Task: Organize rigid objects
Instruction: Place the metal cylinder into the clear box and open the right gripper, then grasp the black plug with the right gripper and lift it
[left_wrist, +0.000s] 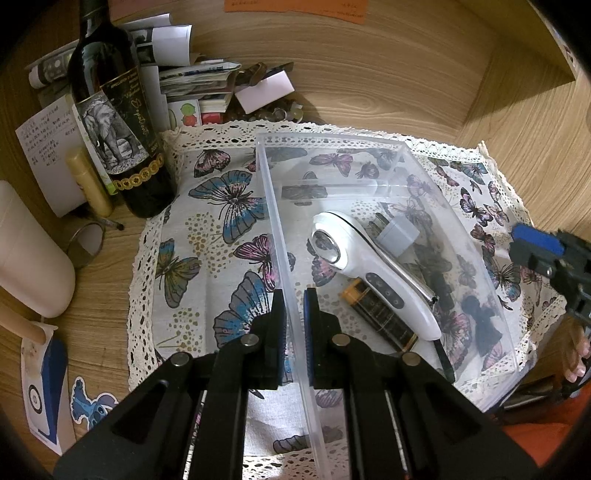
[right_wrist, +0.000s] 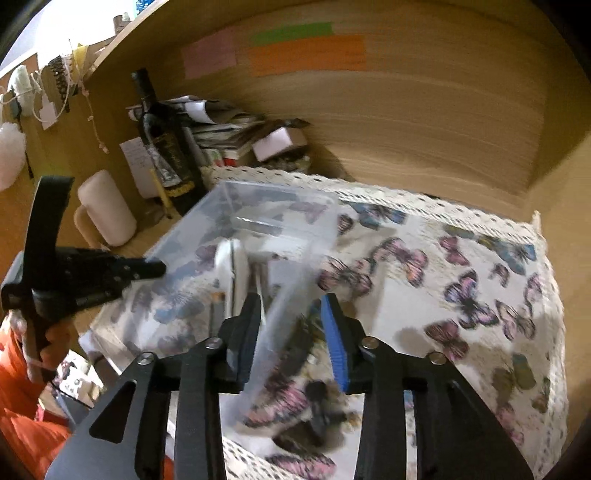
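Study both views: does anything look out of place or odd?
Nothing is spilled or broken. The clear box sits askew on the butterfly cloth, its left wall pinched by the left tool.

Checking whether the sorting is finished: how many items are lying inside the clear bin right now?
4 seen through the clear bin: white handheld device in the middle, grey plug adapter behind it, black-and-gold battery alongside its handle, small black object at right. Others may hide underneath.

Left gripper (left_wrist: 294, 308) has its jaws pinched in close, just a thin gap between the pads. Right gripper (right_wrist: 291, 325) sits with its jaws spread noticeably wider.
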